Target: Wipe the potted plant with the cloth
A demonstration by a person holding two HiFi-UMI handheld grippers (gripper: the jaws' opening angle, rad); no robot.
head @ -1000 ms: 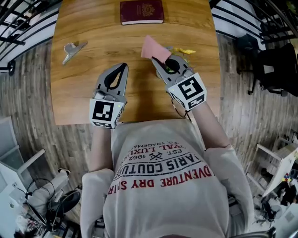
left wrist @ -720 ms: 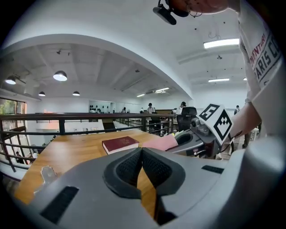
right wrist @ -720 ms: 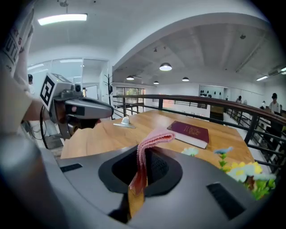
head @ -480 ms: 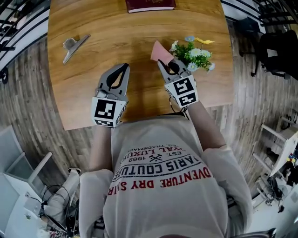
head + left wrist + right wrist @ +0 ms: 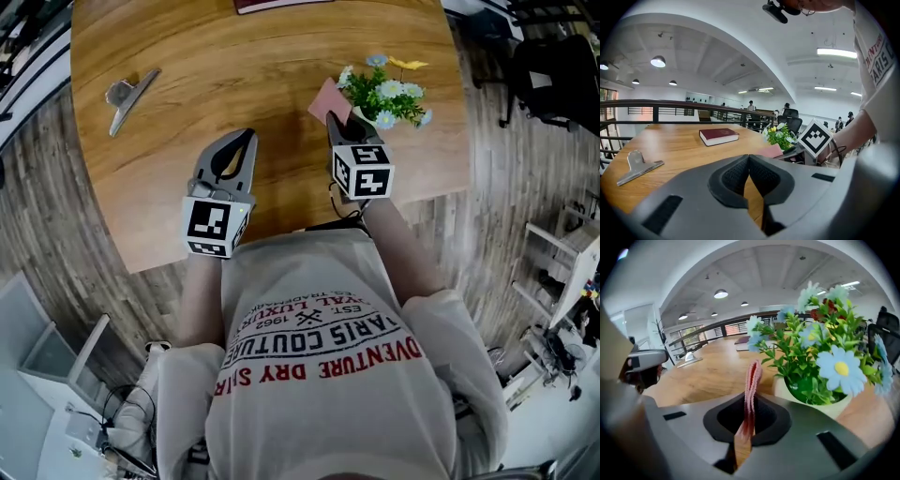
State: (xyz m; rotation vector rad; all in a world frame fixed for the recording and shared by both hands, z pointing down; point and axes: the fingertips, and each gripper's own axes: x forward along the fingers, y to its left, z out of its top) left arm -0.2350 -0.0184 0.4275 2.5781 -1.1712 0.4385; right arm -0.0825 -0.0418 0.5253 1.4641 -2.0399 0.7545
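Right gripper (image 5: 333, 122), clamping cloth (image 5: 327, 99): sinking beside plant (image 5: 384, 92) near table (image 5: 187, 141) right edge; wiping likely starting. Left gripper (image 5: 246, 139): jaws together, empty.

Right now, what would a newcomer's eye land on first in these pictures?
The potted plant with blue and white flowers, at the table's right side, stands out first. Just left of it, the right gripper is shut on a pink cloth. The left gripper is shut and empty, farther left.

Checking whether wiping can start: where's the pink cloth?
In the right gripper view, the cloth stands clamped in the right tool, just left of the potted plant.
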